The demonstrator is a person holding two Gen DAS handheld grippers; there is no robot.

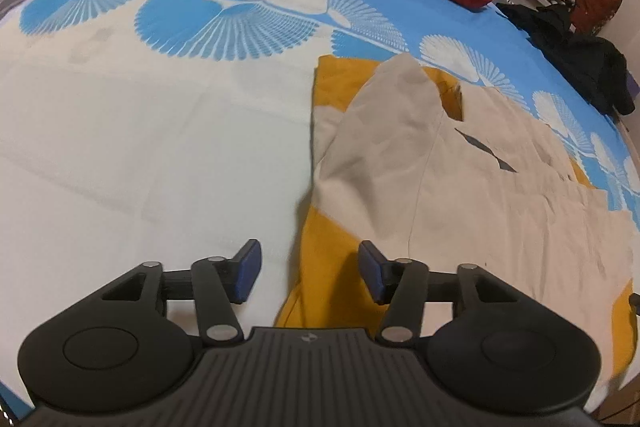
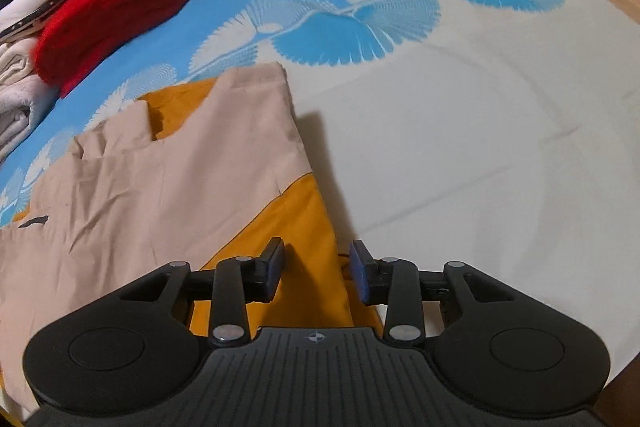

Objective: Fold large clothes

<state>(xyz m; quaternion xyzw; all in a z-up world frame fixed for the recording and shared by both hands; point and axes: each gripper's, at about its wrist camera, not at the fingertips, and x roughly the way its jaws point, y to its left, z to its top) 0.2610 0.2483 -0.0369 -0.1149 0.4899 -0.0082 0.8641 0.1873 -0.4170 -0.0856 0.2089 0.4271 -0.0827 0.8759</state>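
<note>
On a bed sheet (image 1: 120, 147) printed white and blue with fan shapes lies the beige-and-mustard jacket of thin woven cloth (image 1: 460, 187), spread flat, its beige panel creased and folded over the mustard one.

In the left wrist view the jacket fills the 3 o'clock side; its straight left edge runs from 12 towards 6 o'clock, and bare white sheet lies open towards 9 o'clock. The left gripper (image 1: 310, 273) stands wide apart over that edge, nothing pinched.

In the right wrist view the jacket lies at 9 o'clock, its right edge slanting to 6 o'clock, with open sheet towards 3 o'clock. The right gripper (image 2: 316, 273) is parted more narrowly above the mustard hem, pads clear of the cloth. A red quilted bundle (image 2: 116, 11) sits at 10 o'clock.
</note>
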